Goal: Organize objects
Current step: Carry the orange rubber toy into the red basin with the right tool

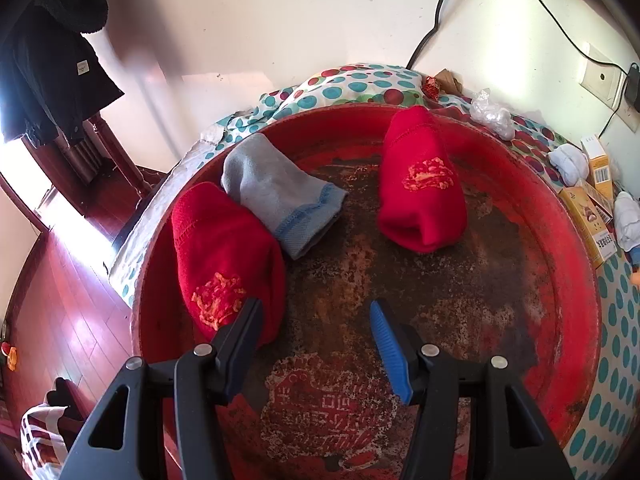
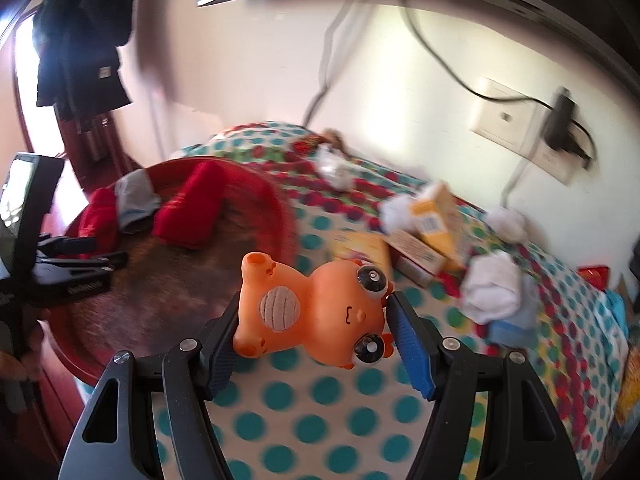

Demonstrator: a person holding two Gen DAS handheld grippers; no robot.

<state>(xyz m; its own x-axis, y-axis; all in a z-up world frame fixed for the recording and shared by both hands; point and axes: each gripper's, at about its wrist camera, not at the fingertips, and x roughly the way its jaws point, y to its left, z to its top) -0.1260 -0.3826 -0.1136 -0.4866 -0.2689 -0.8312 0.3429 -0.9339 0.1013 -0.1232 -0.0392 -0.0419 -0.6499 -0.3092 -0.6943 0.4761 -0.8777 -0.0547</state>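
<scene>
Toy (image 2: pixel 312 312), orange w/ big eyes, sits clamped sideways in your right gripper (image 2: pixel 310 332): pads pressing feet end & head end, held above the dotted cloth (image 2: pixel 280 400), just right of the tray (image 2: pixel 280 204). View is motion-blurred. Your left gripper (image 1: pixel 314 312) hangs over the red tray (image 1: pixel 572 248), jaws well apart, nothing between them; left finger (image 1: pixel 240 332) overlaps the near red sock (image 1: pixel 224 256), contact can't be told. Inside tray: near red sock at left rim, grey sock (image 1: pixel 280 196) leaning on it, 2nd red sock (image 1: pixel 420 184) apart toward far side. Tray floor is worn, rusty-looking. On the cloth to the right, outside tray: yellow boxes (image 2: pixel 432 216), white sock rolls (image 2: pixel 492 288), crumpled plastic (image 1: pixel 492 114). Black cable (image 1: pixel 436 12) runs up the wall; dark coat (image 1: pixel 48 60) hangs at far left
</scene>
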